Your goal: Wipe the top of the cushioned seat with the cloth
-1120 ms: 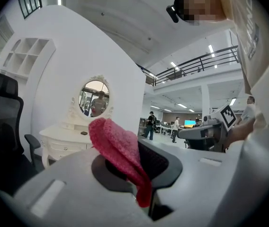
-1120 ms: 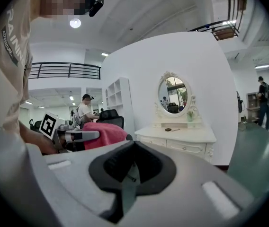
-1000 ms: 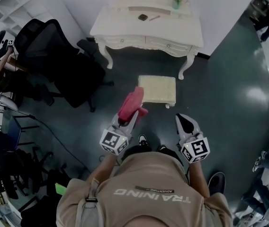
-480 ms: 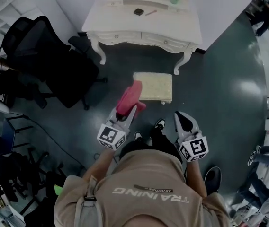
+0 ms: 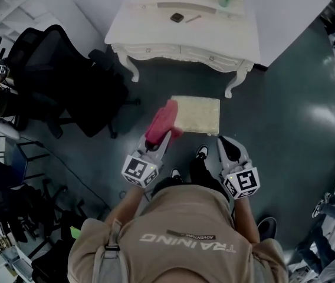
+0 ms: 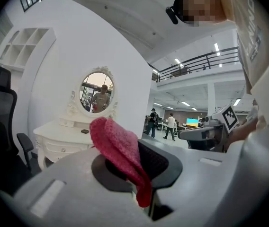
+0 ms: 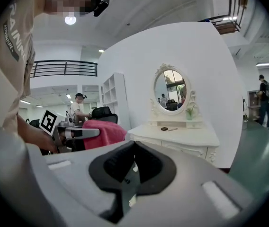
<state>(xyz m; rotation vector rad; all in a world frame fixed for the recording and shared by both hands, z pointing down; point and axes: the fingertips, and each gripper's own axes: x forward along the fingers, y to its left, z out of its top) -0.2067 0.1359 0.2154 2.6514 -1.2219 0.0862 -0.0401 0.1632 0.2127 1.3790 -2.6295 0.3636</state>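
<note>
As I look down through the head view, a black office chair (image 5: 61, 81) stands at the far left on the dark floor (image 5: 285, 99), well apart from the work. Next comes the left gripper (image 5: 160, 139), its jaws clamped on the pink cloth (image 5: 161, 121). In the left gripper view the cloth (image 6: 118, 148) is pinched between the dark pads of that gripper (image 6: 144, 174) and stands up in a folded hump above them, with a short tail hanging below.

From above, the cloth's upper end overlaps the left edge of the cushioned seat (image 5: 198, 114). I cannot tell whether it touches the cushion or is held above it. The seat is a pale, cream rectangle just in front of the white dressing table (image 5: 185, 34), whose oval mirror (image 6: 96, 92) shows in the left gripper view.

My operator's shoe (image 5: 201, 153) sits just below the seat, between the two tools. On the right, the right gripper (image 5: 226, 142) points toward the seat's near right corner. In its own view that gripper (image 7: 135, 143) has its pads pressed together with nothing between them.
</note>
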